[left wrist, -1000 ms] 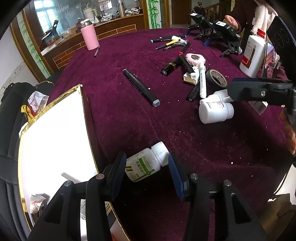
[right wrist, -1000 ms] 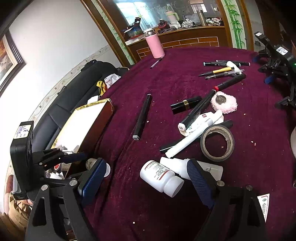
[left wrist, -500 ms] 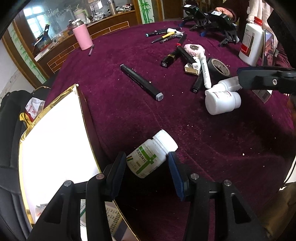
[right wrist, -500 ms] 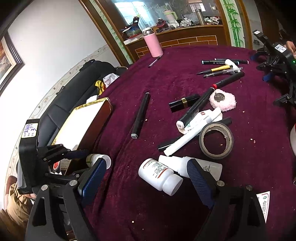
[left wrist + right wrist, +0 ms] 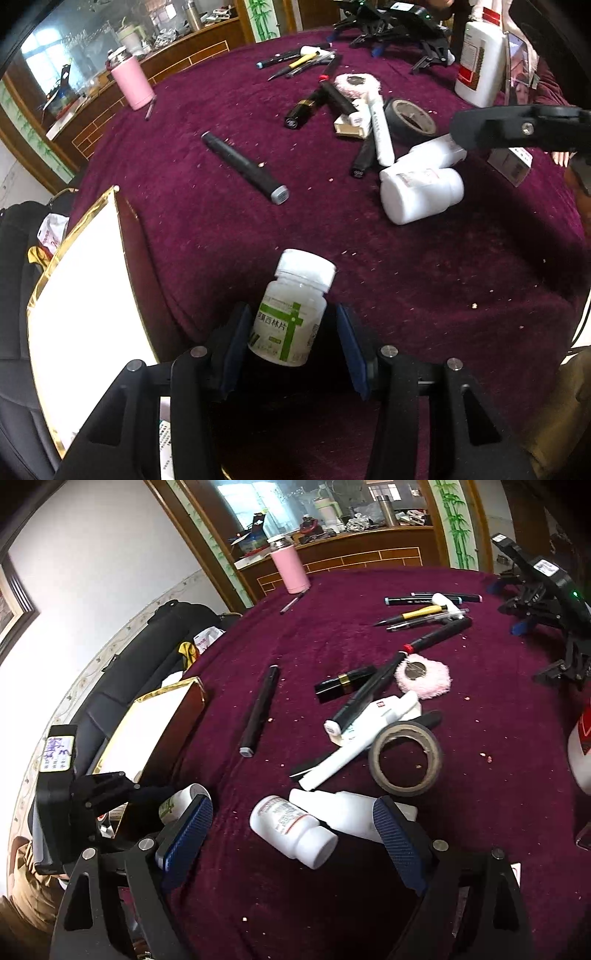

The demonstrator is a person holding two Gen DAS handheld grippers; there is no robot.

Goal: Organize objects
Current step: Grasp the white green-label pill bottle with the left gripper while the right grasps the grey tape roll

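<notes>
Green-labelled pill bottle (image 5: 290,319) sits upright, clamped between the left hand-held gripper (image 5: 291,345) pads above the table (image 5: 207,229); right hand-held gripper (image 5: 291,834) spread apart around a fallen white bottle (image 5: 291,830); gold box (image 5: 77,295) to the left.

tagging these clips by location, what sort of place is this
Most likely a room in a home, a dining or living room. A round table under a maroon cloth holds household odds and ends, a dark sofa lines the wall, and a wooden sideboard stands before a glass partition.
</notes>
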